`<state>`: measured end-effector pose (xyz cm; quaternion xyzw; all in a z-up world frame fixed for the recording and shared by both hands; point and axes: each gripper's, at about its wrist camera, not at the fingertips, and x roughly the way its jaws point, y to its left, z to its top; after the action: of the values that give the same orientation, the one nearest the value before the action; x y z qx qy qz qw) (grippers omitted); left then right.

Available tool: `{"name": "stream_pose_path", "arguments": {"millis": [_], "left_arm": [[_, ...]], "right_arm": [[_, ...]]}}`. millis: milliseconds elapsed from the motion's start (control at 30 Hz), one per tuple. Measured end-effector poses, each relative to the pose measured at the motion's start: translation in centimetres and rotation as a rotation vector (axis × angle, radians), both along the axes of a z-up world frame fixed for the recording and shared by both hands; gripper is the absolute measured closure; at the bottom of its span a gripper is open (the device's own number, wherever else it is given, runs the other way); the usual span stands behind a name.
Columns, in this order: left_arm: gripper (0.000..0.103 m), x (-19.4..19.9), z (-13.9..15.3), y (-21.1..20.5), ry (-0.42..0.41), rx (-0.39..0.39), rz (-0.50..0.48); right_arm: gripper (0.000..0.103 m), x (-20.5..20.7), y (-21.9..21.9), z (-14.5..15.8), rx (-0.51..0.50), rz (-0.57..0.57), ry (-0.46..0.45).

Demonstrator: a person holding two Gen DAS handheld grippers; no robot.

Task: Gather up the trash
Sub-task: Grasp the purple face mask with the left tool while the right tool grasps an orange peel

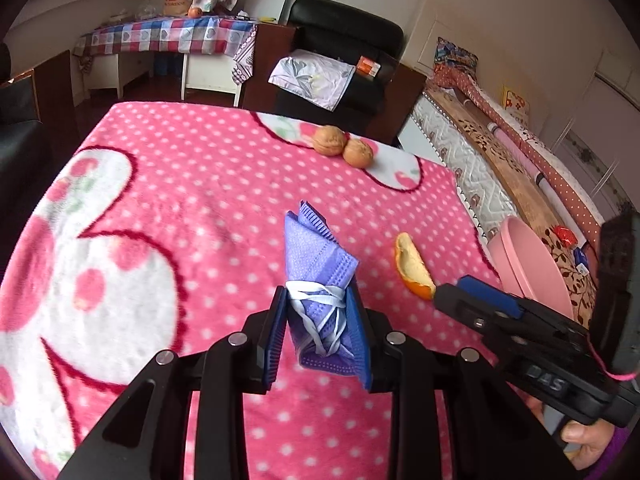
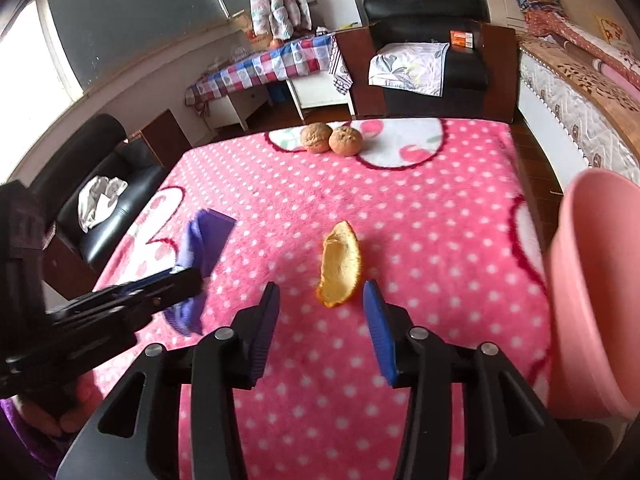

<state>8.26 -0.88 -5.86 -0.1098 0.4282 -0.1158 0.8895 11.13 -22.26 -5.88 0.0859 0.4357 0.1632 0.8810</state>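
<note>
One folded purple face mask (image 1: 316, 276), soft and light, is pinched at its strap-bound middle by the left gripper (image 1: 320, 320), above the counter (image 1: 168, 184). One orange peel (image 2: 340, 268), curled, light and probably brittle, lies just ahead of the right gripper (image 2: 322, 312), whose fingers stand wide apart, empty; its edges suit grasping. Two walnuts (image 2: 332, 140) rest at the far edge; one pink bin (image 2: 596, 292) stands right.
</note>
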Motion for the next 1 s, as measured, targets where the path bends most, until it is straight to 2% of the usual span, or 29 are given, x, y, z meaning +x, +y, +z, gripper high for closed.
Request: {"name": "stream_pose_path", "arguments": {"millis": [133,367,400,500,633,833,1000], "left_arm": [[0.075,0.0,0.4,1.1,-0.008,-0.013,0.006],[0.075,-0.1,0.8,2.5,-0.013,-0.008,0.011],[0.075,-0.1,0.8,2.6,-0.013,-0.005,0.011],[0.075,-0.2,1.0,2.7,-0.011,0.003,0.010],[0.075,-0.1,1.3,2.7,-0.011,0.013,0.013],[0.075,0.0,2.2,2.2,-0.020,0.026,0.018],[0.075,0.0,3.1,0.5,-0.029,0.026,0.002]], "right_arm": [[0.059,1.0,0.9,-0.9,-0.063,-0.030,0.012],[0.059,1.8,1.2,-1.8,-0.046,-0.057,0.030],[0.060,1.9,1.3,-1.8,-0.051,-0.054,0.028],[0.077,1.8,1.5,-2.1,-0.064,-0.063,0.028],[0.086,1.9,1.0,-2.3,-0.032,-0.067,0.039],[0.088,0.8,0.6,-0.5,0.009,-0.040,-0.001],[0.088,-0.7,-0.7,2.1,0.030,-0.036,-0.062]]}}
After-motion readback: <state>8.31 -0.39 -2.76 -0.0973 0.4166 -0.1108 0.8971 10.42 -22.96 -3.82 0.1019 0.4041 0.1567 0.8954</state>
